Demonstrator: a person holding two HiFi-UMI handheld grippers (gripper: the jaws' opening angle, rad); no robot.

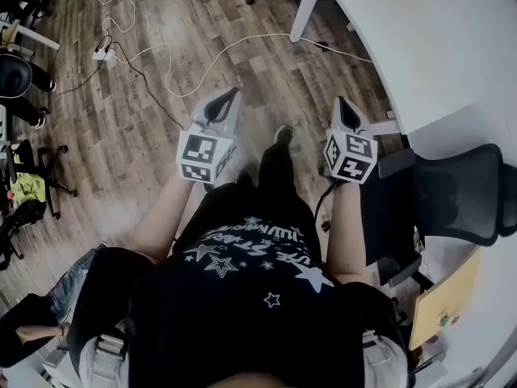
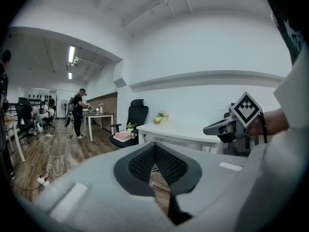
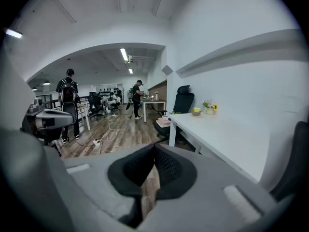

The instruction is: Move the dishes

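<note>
No dish is near either gripper. A small bowl (image 2: 157,121) stands at the far end of the long white table (image 2: 183,132), seen too in the right gripper view as a bowl (image 3: 196,112) beside a little flower pot (image 3: 208,105). My left gripper (image 1: 233,95) and right gripper (image 1: 340,102) hang side by side above the wood floor, both pointing a little downward. The left gripper (image 2: 154,146) has its jaws together with nothing in them. The right gripper (image 3: 154,150) is shut too and empty. Each shows in the other's view: the right gripper (image 2: 235,123), the left gripper (image 3: 47,120).
The white table (image 1: 428,47) runs along my right, with a black office chair (image 1: 456,192) pushed beside it. Cables and a power strip (image 1: 102,53) lie on the floor ahead-left. Another black chair (image 3: 182,103) stands at the table's far end. People stand by desks farther back.
</note>
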